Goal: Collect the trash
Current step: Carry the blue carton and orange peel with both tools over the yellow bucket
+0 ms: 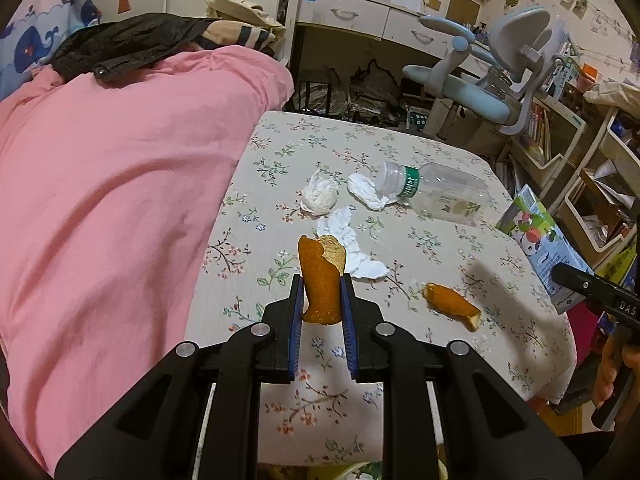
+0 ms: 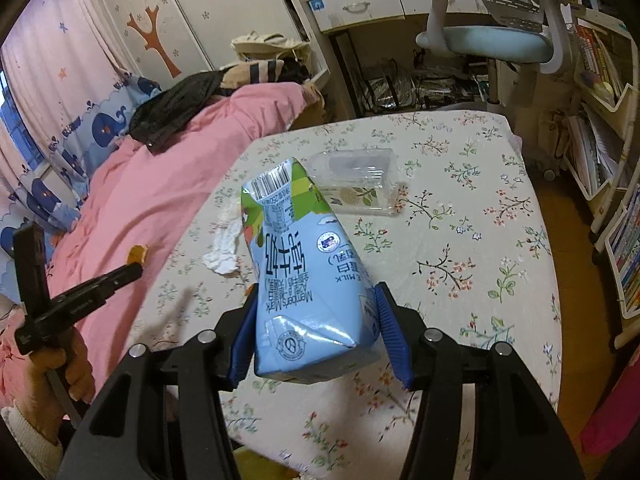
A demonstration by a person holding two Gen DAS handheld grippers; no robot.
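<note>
My left gripper [image 1: 322, 294] is shut on a piece of orange peel [image 1: 320, 276], held upright above the flowered table [image 1: 400, 152]. A second orange peel [image 1: 452, 304] lies on the cloth to its right. Three crumpled white tissues [image 1: 320, 196] and an empty clear plastic bottle [image 1: 436, 192] lie farther back. My right gripper [image 2: 316, 320] is shut on a blue and green milk carton [image 2: 304, 272], lifted over the table. The carton [image 1: 544, 240] shows at the right edge of the left wrist view. The bottle [image 2: 360, 180] lies behind the carton, and a tissue [image 2: 224, 244] peeks out to its left.
A pink quilt [image 1: 112, 184] on a bed borders the table's left side, with black cloth [image 1: 128, 44] on it. A blue desk chair [image 1: 488, 68] and a cluttered desk stand behind. Bookshelves [image 2: 600, 128] line the right. A hand [image 2: 52, 368] holds the left gripper's handle.
</note>
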